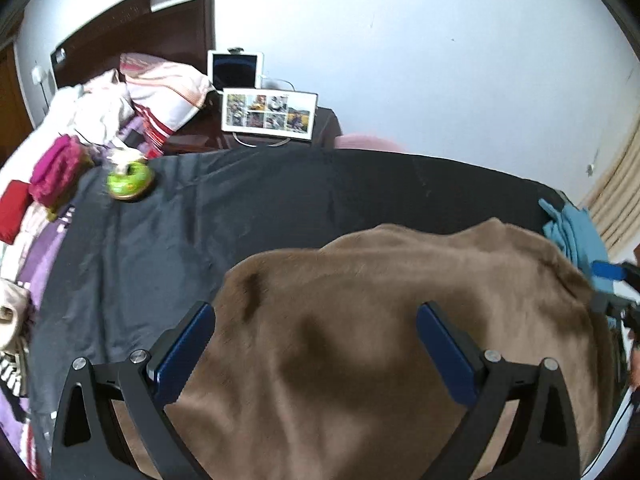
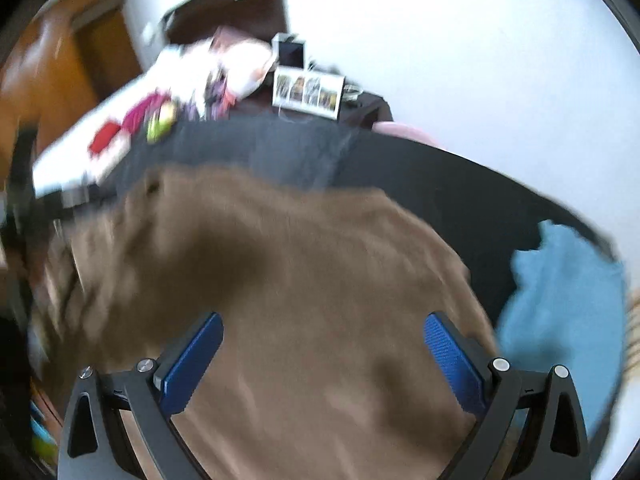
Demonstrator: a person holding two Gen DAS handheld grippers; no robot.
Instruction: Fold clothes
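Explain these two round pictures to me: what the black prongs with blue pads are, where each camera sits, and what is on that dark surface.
There is no robot here: a person holds a two-finger claw in each hand, each with a fisheye camera looking along its fingers. One picture shows the left claw, the other the right claw; the second is blurred. Both claws are open and hold nothing. Beneath both lies a brown garment spread on a dark cloth. A light blue garment lies at its right, and a green round object at the far left corner. Behind are a cluttered bed and a photo frame.

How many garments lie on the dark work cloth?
2: a brown garment spread under both open grippers, and a blue garment at the cloth's right edge. Others may be hidden.
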